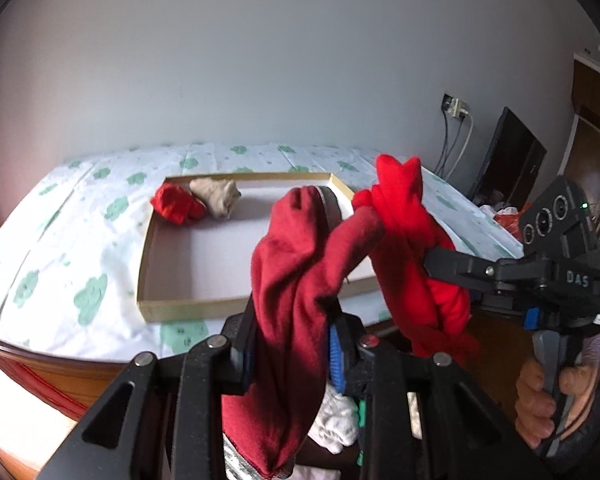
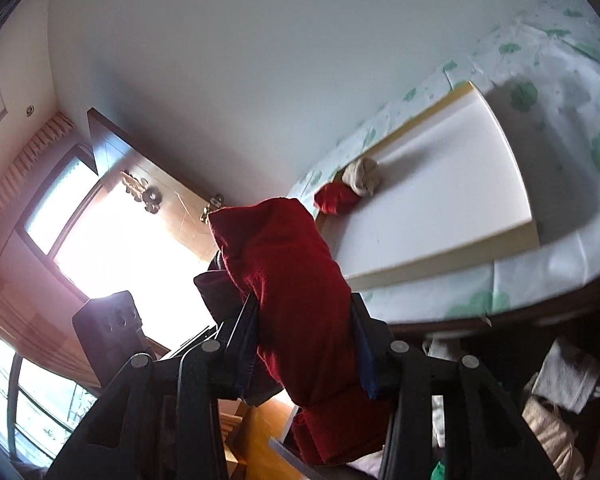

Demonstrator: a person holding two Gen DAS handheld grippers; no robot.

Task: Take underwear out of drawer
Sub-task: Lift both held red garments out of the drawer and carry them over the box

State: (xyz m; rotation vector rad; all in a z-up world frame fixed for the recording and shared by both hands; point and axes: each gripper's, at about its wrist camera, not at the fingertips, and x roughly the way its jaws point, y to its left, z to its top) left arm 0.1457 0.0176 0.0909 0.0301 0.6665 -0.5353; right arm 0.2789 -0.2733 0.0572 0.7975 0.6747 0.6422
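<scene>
Step in hand: you were mid-carry, I'd say. Both pieces were already up out of the drawer and hanging in the air in front of the bed [image 1: 60,216].

Left gripper [image 1: 288,344]: your fingers [image 1: 336,354] were clenched on the dark red underwear [image 1: 292,280]. It draped down between them, with its top flopped over toward the other piece.

Right gripper [image 2: 304,344]: clamped on the bright red underwear [image 1: 412,248]. In the left wrist view you could see the tool coming in from the right, and your hand [image 1: 548,392] squeezing the trigger. In the right wrist view the cloth filled the gap between the fingers.

Where the two pieces sat: held side by side, touching or nearly so at the top. Couldn't tell whether they were tangled.

Drawer: only a dark slice of it showed at the bottom of the views, with some white clothing [image 1: 336,420] still lying in it.

Box [image 1: 180,304]: shallow lid-like tray in the middle of the bed, with a small red bundle [image 1: 176,206] and a beige bundle [image 1: 216,196] parked in its far left corner. Rest of the floor was bare.

Next move, my guess: you needed to carry both over the near edge of the bed and past the box's near rim, keeping the hanging ends from snagging on it. Then let go, one hand at a time if the fabrics clung together.
</scene>
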